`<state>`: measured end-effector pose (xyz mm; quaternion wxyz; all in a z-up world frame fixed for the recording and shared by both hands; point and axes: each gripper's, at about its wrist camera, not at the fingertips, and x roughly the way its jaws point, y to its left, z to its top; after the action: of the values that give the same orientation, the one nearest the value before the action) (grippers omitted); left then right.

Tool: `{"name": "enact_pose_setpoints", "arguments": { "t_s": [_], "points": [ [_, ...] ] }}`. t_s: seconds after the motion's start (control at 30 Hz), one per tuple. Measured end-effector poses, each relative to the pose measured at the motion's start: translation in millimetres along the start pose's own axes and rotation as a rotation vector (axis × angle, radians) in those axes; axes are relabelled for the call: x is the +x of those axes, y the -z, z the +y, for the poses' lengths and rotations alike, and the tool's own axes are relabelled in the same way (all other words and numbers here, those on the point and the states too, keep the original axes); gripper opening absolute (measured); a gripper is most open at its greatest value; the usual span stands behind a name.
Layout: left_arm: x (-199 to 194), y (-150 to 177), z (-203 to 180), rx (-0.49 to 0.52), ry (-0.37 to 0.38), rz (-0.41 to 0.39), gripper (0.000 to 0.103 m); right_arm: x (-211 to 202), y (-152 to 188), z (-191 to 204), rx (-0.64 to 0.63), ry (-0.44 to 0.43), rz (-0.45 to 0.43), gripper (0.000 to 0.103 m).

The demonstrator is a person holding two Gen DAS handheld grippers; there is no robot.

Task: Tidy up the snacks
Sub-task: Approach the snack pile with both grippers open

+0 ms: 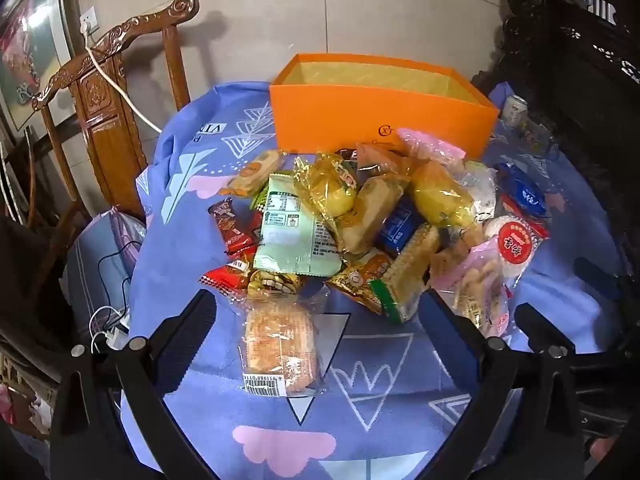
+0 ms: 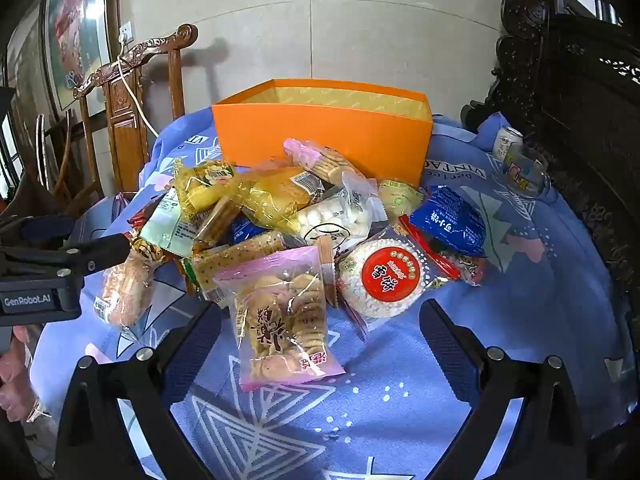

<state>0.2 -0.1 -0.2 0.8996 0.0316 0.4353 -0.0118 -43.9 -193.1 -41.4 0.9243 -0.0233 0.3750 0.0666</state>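
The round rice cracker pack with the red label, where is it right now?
In the right wrist view, the rice cracker pack lies at the pile's near right edge, between the pink biscuit bag and the blue packet.

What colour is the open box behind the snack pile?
Orange outside, with a yellowish lining; the box shows best in the right wrist view.
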Motion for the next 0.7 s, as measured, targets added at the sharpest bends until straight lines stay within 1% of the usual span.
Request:
{"name": "enact_pose_setpoints", "arguments": {
  "t_s": [0.1, 0.13, 0.23, 0.27, 0.33, 0.37, 0.53, 0.57, 0.7],
  "points": [
    [3, -1, 2, -0.002, -0.009, 0.011, 0.099, 1, -1, 0, -0.001, 0.0, 0.003, 0.1],
    [-1, -1, -4, 0.014, -0.011, -0.005, 0.099, 2, -1, 1, -0.003, 0.0, 0.003, 0.1],
    [0, -3, -3, 0.01, 0.0, 0.002, 0.099, 3, -1, 1, -0.01, 0.003, 0.005, 0.1],
    [2, 1, 0, 0.011, 0.006, -0.005, 0.099, 3, -1, 1, -0.013, 0.005, 0.005, 0.1],
    [5, 2, 2, 0.005, 0.015, 0.004, 0.099, 2, 1, 1, -0.017, 0.009, 0.008, 0.1],
    [9, 4, 3, 0.002, 0.017, 0.008, 0.099, 12, 1, 0, -0.007, 0.009, 0.015, 0.1],
    [23, 8, 8, 0.001, 0.007, 0.046, 0.099, 14, 6, -5, -0.009, 0.01, 0.025, 0.1],
    [25, 9, 8, 0.0, 0.006, 0.05, 0.099, 13, 3, 0, -0.009, 0.013, 0.033, 0.1],
    [29, 10, 12, -0.005, 0.006, 0.054, 0.099, 13, 2, 0, -0.012, 0.011, 0.034, 0.1]
  ]
}}
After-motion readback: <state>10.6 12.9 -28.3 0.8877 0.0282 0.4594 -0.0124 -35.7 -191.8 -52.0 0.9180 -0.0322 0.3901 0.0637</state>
